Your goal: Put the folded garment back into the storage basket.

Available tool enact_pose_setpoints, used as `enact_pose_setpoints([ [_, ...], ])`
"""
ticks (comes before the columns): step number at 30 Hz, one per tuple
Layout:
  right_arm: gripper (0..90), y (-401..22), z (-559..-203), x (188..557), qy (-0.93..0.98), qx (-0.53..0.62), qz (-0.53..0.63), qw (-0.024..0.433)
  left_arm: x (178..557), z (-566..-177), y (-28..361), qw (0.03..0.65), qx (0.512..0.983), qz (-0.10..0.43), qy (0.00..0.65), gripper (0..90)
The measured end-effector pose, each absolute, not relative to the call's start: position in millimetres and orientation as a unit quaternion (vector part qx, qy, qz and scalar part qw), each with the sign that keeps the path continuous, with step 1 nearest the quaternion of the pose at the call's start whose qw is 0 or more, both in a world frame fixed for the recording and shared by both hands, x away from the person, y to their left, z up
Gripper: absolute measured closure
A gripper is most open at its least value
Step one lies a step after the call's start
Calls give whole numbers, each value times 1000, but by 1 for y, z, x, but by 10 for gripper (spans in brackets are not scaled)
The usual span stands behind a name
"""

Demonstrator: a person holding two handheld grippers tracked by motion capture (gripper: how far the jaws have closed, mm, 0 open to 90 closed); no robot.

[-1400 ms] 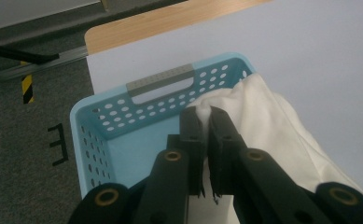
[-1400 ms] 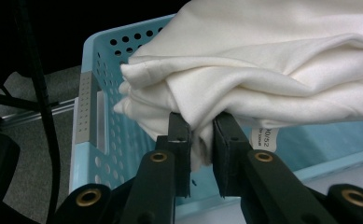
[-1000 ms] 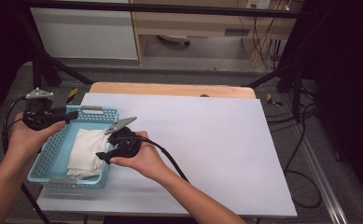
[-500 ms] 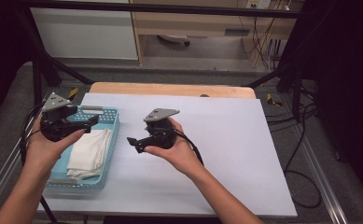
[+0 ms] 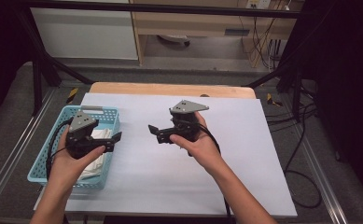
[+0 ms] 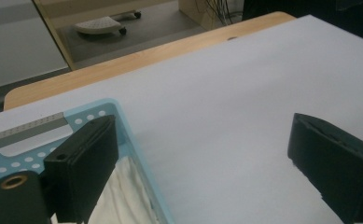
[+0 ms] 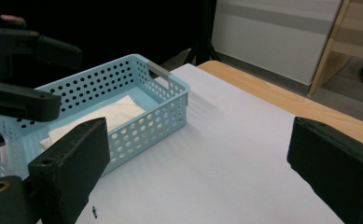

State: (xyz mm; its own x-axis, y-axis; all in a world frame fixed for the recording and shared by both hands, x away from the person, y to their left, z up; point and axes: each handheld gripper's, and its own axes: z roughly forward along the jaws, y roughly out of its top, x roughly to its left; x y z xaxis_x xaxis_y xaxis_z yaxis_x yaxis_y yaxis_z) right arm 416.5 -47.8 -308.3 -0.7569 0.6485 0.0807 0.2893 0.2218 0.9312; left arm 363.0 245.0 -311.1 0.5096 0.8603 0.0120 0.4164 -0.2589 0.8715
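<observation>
Both sets of fingers spread wide and empty: left gripper [image 5: 108,140] directly over the basket [image 5: 44,164] and folded cloth [image 5: 98,134], right gripper [image 5: 157,134] above bare desk [image 5: 244,154], well clear of both.

I can read no text, label, brand, number or sign in any of my views. The blue basket [image 5: 109,115] at about nine o'clock on the table carries a plain grey strip on its rim with nothing written on it. A small blue plate [image 5: 237,32] on the wooden furniture at twelve o'clock is too blurred and small for me to read. The yellow-and-black striped markers [image 5: 72,94] on the floor at ten and two o'clock are hazard striping only, with no lettering.
</observation>
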Motion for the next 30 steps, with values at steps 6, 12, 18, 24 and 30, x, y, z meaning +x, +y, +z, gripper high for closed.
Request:
enact_pose_setpoints([
  [6, 54, -59, -305, 419, 760, 317, 542, 168, 358, -317, 242, 441, 750, 245, 427, 78],
  [12, 51, -70, -301, 420, 757, 321, 539, 180, 358, -321, 240, 445, 747, 245, 429, 72],
  [18, 40, -85, -299, 420, 744, 329, 550, 190, 357, -324, 239, 443, 748, 247, 429, 69],
  [24, 38, -102, -297, 419, 732, 331, 558, 208, 358, -325, 247, 448, 739, 243, 440, 69],
  [30, 41, -120, -297, 420, 710, 350, 566, 232, 359, -326, 252, 450, 735, 242, 446, 69],
])
